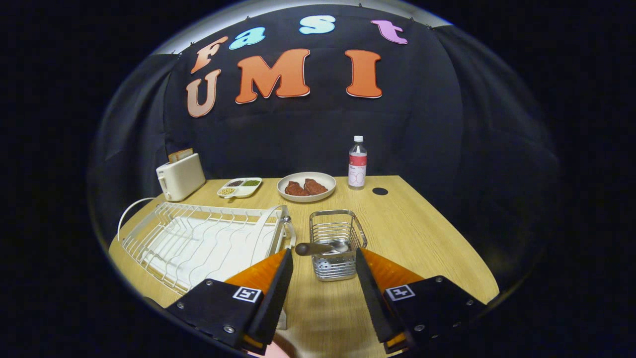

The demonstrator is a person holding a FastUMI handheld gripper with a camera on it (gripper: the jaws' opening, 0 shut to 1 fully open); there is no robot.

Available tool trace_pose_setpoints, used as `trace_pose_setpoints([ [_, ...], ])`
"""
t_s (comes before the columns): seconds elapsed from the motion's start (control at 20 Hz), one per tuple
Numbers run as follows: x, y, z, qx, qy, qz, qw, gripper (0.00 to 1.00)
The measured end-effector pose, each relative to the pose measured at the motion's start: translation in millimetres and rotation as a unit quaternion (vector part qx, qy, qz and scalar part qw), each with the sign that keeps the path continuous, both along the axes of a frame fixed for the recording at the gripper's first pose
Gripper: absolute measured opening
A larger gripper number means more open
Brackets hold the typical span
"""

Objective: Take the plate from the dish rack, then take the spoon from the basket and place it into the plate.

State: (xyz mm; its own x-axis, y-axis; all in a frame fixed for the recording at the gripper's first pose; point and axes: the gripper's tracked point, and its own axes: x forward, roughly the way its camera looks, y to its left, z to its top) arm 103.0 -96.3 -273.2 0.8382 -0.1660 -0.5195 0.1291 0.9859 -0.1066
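Hovering wide open and empty, the hand-held gripper faces the basket just ahead, where the spoon lies untouched, while the dish rack to its left holds no plate.

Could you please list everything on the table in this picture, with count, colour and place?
Table: one, light wood, under everything.
Dish rack: one, white wire, ahead of the left finger, no plate in it.
Basket: one, silver metal, just ahead of the fingers.
Spoon: one, silver, lying across the basket's rim, handle toward the dish rack.
Plate: one, white, beyond the basket, holding two brown pieces of food.
Divided tray: one, white, between toaster and plate.
Toaster: one, cream, beyond the dish rack.
Bottle: one, clear with white cap, right of the plate.
Gripper: one, fingers open, holding nothing, tips beside the basket.
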Motion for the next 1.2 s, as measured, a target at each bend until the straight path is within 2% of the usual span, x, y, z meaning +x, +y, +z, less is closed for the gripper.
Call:
trace_pose_setpoints([
  [0.15, 10, 3, -1, -0.008, -0.008, 0.006, 1.0, 0.49],
  [0.3, 19, 6, 7, -0.015, -0.032, 0.011, 0.999, 0.35],
  [0.45, 27, -3, 11, -0.056, -0.041, 0.006, 0.998, 0.16],
  [0.6, 33, -1, 18, -0.067, -0.038, 0.013, 0.997, 0.11],
  [0.75, 40, 8, 28, -0.027, -0.031, 0.02, 0.999, 0.06],
  [0.9, 46, 9, 55, -0.009, -0.05, 0.017, 0.999, 0.05],
  [1.2, 35, 27, 112, -0.013, -0.089, 0.04, 0.995, 0.05],
])
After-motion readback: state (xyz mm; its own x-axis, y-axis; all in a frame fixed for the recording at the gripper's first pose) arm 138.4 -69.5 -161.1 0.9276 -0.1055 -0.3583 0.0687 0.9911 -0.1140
